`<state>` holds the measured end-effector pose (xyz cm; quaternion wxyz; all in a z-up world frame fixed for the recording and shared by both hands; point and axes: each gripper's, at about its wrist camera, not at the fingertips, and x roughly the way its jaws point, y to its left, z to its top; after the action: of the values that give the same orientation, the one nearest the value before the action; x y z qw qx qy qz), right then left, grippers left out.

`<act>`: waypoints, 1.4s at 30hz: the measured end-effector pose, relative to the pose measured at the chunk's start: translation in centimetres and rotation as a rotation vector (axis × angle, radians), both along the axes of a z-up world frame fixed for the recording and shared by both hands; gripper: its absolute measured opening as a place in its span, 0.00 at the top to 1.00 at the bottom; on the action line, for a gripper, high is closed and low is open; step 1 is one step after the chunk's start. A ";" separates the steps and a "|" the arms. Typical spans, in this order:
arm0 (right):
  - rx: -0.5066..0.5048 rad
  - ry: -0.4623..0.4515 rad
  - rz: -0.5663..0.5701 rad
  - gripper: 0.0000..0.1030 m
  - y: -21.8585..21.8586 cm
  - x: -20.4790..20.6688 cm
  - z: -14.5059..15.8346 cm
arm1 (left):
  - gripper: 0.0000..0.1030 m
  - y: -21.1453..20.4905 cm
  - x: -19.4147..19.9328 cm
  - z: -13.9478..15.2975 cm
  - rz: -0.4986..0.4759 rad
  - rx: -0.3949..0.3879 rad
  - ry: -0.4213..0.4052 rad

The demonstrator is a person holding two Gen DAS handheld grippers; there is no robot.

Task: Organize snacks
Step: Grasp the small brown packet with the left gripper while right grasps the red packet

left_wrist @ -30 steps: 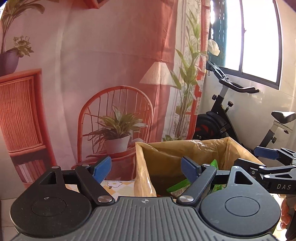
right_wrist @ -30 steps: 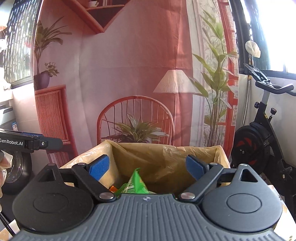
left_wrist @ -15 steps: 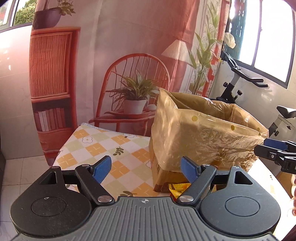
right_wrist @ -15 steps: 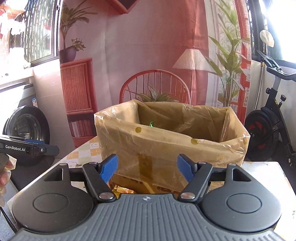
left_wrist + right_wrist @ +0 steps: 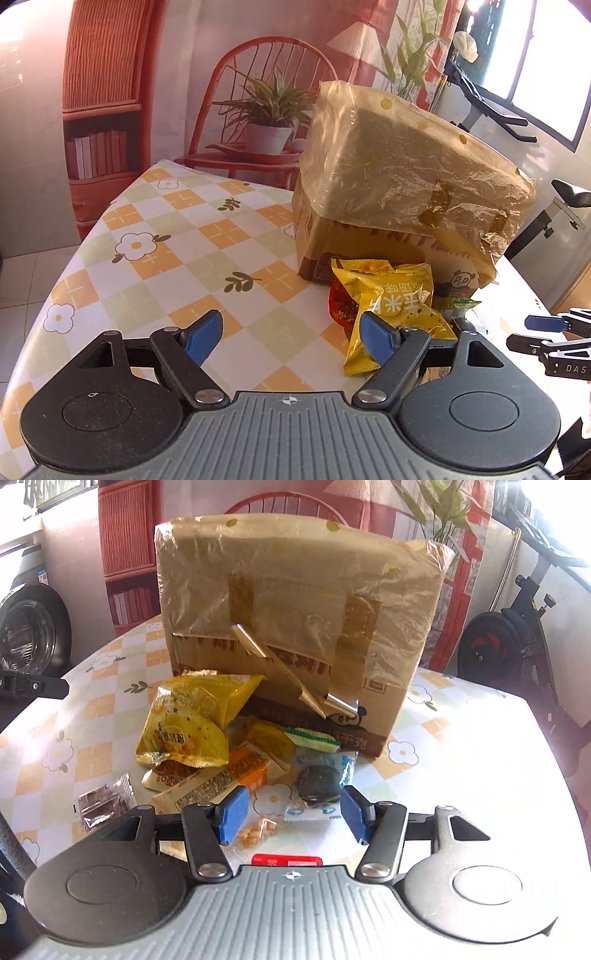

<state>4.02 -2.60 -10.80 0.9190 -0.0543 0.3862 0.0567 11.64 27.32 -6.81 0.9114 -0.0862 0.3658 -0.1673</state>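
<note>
Right wrist view: right tool (image 5: 291, 821) released, low-centre, above snack pile (image 5: 236, 746) fronting box (image 5: 295, 627), likely selecting one. Left tool (image 5: 286, 338) released, empty.

Snack packets (image 5: 221, 746) are lying heaped just ahead of the spread fingers (image 5: 232, 819), a box (image 5: 295, 602) standing beyond.

Strong daylight pours in from the window (image 5: 546, 66) at right, blowing the table (image 5: 480, 738) surface out to white glare. Fisheye distortion bends straight lines near the edges; the centres stay sharp.
</note>
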 end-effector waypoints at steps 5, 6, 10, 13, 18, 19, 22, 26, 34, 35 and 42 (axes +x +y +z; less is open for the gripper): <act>-0.015 0.126 0.014 0.42 -0.3 -1.2 -3.0 | 0.21 -0.3 -0.4 -1.4 -0.005 -0.003 0.044; -0.030 0.140 0.016 0.40 -0.2 -1.5 -3.5 | 0.21 -0.3 -0.4 -1.4 -0.006 -0.003 0.045; -0.036 0.180 0.003 0.36 -0.2 -1.7 -4.9 | 0.21 -0.6 -0.7 -1.8 -0.018 -0.001 0.052; -0.023 0.199 -0.004 0.36 -0.3 -1.8 -5.6 | 0.21 -0.9 -0.9 -2.1 -0.029 0.002 0.062; 0.015 0.198 0.004 0.45 -0.5 -1.9 -5.3 | 0.21 -1.1 -0.8 -2.7 -0.044 0.001 0.084; 0.009 0.197 0.012 0.47 -0.3 -1.9 -5.2 | 0.21 -1.2 -0.8 -2.8 -0.048 0.001 0.088; 0.024 0.184 0.014 0.49 0.0 -1.6 -5.2 | 0.21 -1.6 -0.8 -3.1 -0.064 0.007 0.096; 0.046 0.157 0.012 0.51 0.5 -0.7 -5.1 | 0.21 -2.0 -0.8 -3.6 -0.087 0.021 0.113; 0.077 0.088 0.031 0.51 1.2 0.2 -3.3 | 0.21 -3.3 -1.4 -4.7 -0.182 0.078 0.145; 0.082 0.082 0.028 0.51 1.2 0.2 -3.1 | 0.21 -3.5 -1.5 -4.8 -0.195 0.082 0.147; 0.099 0.028 0.029 0.51 1.6 0.0 -1.5 | 0.21 -5.6 -1.5 -6.2 -0.323 0.148 0.176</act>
<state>4.06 -1.05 -12.32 0.9142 -0.0134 0.3950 0.0898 10.12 21.72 -12.96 0.8412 0.0268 0.4643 -0.2759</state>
